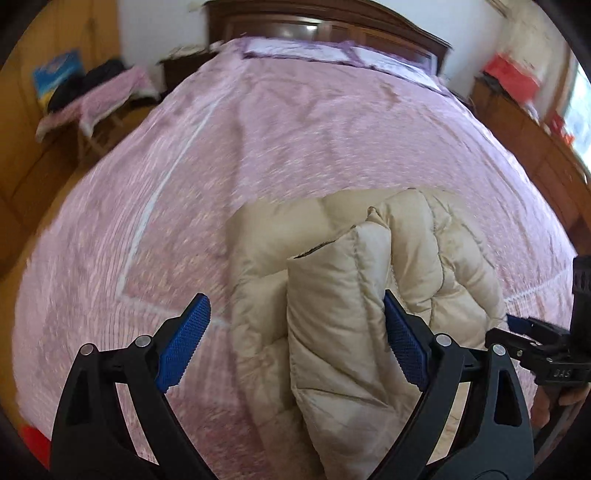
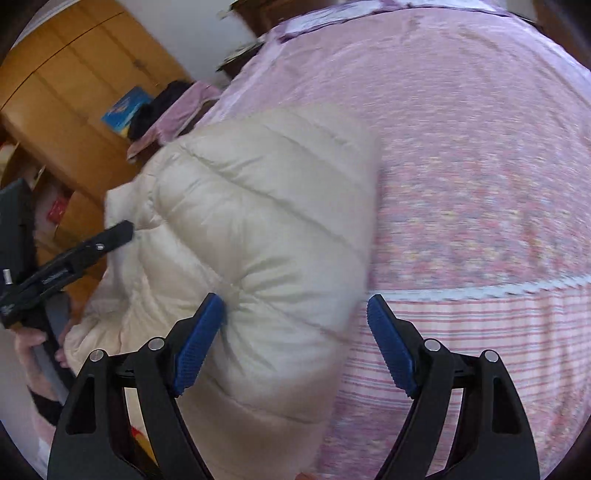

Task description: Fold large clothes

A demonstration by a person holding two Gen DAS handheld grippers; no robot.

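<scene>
A cream quilted puffer jacket [image 1: 332, 280] lies bunched and partly folded on the pink bedspread [image 1: 258, 147] near the bed's front edge. My left gripper [image 1: 295, 339] is open, its blue pads on either side of a raised fold of the jacket without closing on it. My right gripper [image 2: 295, 343] is open too, over the jacket [image 2: 258, 221] where it meets the bedspread [image 2: 480, 147]; its left pad touches the fabric. The right gripper also shows in the left wrist view [image 1: 517, 328], and the left gripper in the right wrist view [image 2: 122, 230], beside the jacket.
A wooden headboard [image 1: 332, 26] and pillows [image 1: 332, 51] lie at the far end. A stool with a pink cloth and dark clothes [image 1: 99, 96] stands left of the bed by a wooden wardrobe [image 2: 74, 92]. A wooden cabinet with red items [image 1: 517, 77] stands at the right.
</scene>
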